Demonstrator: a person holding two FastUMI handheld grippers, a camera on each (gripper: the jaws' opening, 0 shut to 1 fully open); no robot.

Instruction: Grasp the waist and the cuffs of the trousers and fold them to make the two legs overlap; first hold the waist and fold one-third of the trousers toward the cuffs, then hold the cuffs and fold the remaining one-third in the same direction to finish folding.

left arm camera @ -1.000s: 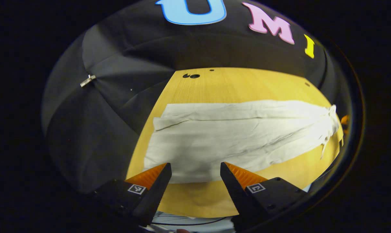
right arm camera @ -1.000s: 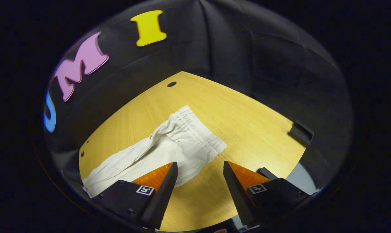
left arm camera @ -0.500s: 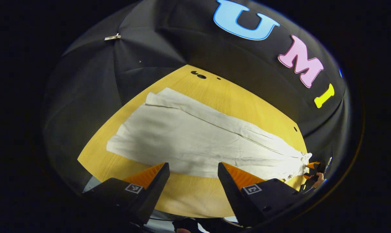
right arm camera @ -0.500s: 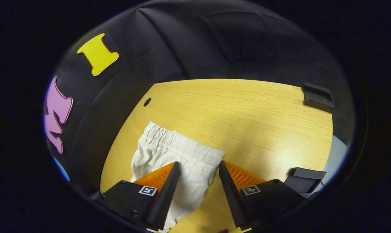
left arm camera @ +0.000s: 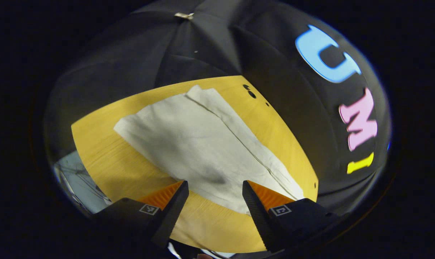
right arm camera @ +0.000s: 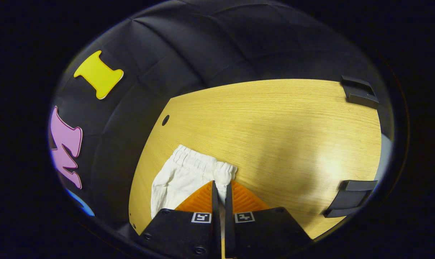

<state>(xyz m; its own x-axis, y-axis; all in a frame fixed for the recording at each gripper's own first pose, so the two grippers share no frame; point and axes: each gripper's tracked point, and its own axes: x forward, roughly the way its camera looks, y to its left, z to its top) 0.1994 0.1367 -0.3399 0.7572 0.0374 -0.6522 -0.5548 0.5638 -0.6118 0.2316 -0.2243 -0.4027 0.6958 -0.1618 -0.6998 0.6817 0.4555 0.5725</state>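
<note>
wooden table (right arm camera: pixel 275 118) carries the white trousers (left arm camera: pixel 203 144) lying flat, and the right gripper (right arm camera: pixel 221 187), spread wide half a second ago, is now pinched on the waist (right arm camera: pixel 199 167), while the left gripper (left arm camera: pixel 214 190) remains wide over the leg, cuffs ungrasped.

Bright overhead glare on the table (right arm camera: pixel 325 165), edges warped, perhaps slightly blurred.

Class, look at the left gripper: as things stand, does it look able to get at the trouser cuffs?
Probably yes. The left gripper is open above the trousers, and nothing lies between it and the cuffs on the bare table.
</note>
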